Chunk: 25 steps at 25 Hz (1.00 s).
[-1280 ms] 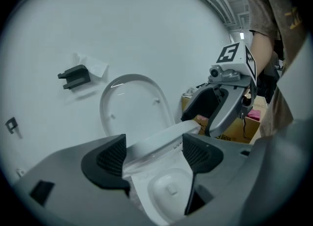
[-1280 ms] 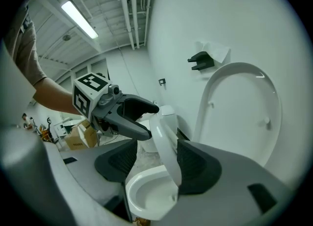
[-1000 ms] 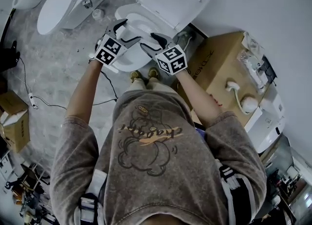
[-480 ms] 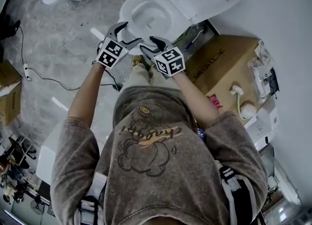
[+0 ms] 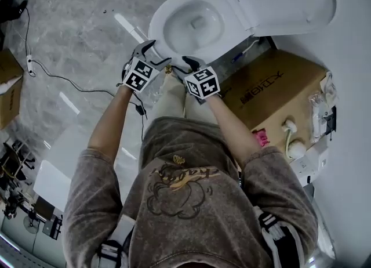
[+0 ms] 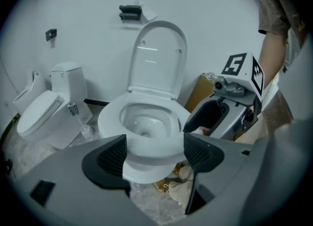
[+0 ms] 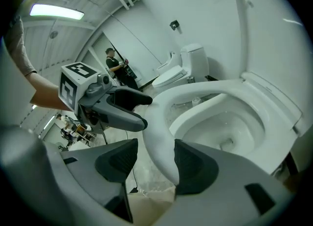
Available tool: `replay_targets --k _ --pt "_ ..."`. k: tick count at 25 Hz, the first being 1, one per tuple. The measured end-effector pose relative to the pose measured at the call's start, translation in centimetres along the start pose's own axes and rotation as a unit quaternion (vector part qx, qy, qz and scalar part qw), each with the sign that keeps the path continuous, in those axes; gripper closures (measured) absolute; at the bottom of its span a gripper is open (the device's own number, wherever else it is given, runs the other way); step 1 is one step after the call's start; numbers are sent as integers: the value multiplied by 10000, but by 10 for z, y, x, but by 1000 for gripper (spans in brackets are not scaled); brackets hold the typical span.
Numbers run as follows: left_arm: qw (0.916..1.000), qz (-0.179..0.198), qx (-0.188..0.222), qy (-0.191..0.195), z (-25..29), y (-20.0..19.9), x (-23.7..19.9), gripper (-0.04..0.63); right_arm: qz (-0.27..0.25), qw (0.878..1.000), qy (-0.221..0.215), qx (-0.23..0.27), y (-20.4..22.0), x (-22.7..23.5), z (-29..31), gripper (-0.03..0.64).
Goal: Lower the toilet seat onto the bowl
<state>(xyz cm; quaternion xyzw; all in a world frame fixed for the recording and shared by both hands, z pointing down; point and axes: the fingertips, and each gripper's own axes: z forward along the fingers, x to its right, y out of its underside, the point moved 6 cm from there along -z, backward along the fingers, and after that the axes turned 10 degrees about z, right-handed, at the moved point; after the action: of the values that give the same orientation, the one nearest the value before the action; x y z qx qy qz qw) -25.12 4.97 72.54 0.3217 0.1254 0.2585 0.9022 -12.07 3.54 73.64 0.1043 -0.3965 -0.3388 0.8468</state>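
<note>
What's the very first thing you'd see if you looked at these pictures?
A big white toilet fills the middle, with its lid standing straight up. The left gripper and right gripper hover open and empty at the toilet's front edge. A brown cardboard box sits on the floor beside it.

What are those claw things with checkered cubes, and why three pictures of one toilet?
A person holds a grey two-jaw grabber in each hand: the left gripper and the right gripper. Each carries a camera looking along its jaws; a third camera on the person's head looks down. Both grippers are open, holding nothing. On the grey marbled floor stands a white ceramic toilet bowl, its white plastic lid standing upright by the wall. A brown cardboard box sits beside it.
</note>
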Motion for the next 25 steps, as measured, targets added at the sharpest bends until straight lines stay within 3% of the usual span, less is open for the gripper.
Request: replay_targets --k 6,13,18,25 --pt "9982 -575 -130 -90 36 59 1 227 139 9989 -63 -454 34 17 50 365" --pt "9954 -928 -224 -125 80 108 -9 227 211 9968 -57 -772 58 42 104 365" --pt "9926 -1162 -261 -217 102 126 -12 225 278 9967 -8 -758 69 54 126 366" --pt "9889 -1464 -143 -191 99 117 -15 226 241 9978 -21 -623 59 50 119 388"
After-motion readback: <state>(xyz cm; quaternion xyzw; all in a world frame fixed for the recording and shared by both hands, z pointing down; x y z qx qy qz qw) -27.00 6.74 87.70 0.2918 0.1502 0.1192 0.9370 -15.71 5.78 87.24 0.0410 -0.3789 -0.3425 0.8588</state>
